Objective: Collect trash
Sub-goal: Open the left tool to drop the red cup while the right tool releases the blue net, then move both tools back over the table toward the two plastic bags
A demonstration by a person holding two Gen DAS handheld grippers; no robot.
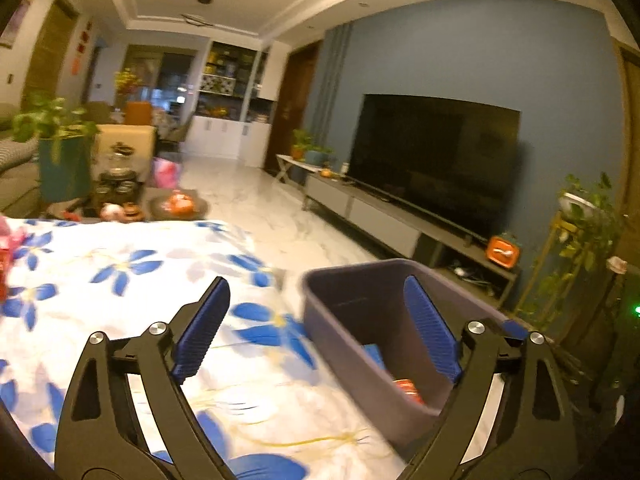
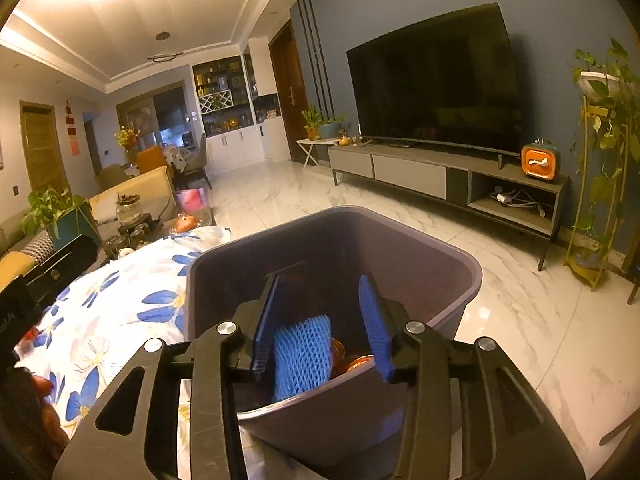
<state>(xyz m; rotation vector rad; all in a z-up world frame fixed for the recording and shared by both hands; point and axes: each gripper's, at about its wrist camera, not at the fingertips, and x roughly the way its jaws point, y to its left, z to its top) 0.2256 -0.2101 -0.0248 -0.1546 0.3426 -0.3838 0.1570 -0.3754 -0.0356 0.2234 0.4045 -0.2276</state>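
A dark purple bin (image 2: 452,292) stands at the right edge of a table covered in a blue-flowered cloth (image 2: 104,320). My right gripper (image 2: 320,300) hangs open over the bin's mouth. A blue foam net (image 2: 302,356) lies inside the bin below it, beside orange wrappers (image 2: 352,360). In the left wrist view the bin (image 1: 332,316) is at the right, with an orange wrapper (image 1: 408,390) and a blue scrap inside. My left gripper (image 1: 316,320) is open and empty, above the cloth (image 1: 120,280) and the bin's left rim. Red and pink trash (image 1: 6,256) lies at the cloth's far left edge.
A coffee table with jars, a teapot (image 1: 118,160) and a potted plant (image 1: 56,148) sits beyond the cloth. A TV (image 2: 436,88) on a long console (image 2: 440,172) lines the blue wall. A plant stand (image 2: 600,160) is at the right. Marble floor (image 2: 520,320) lies between.
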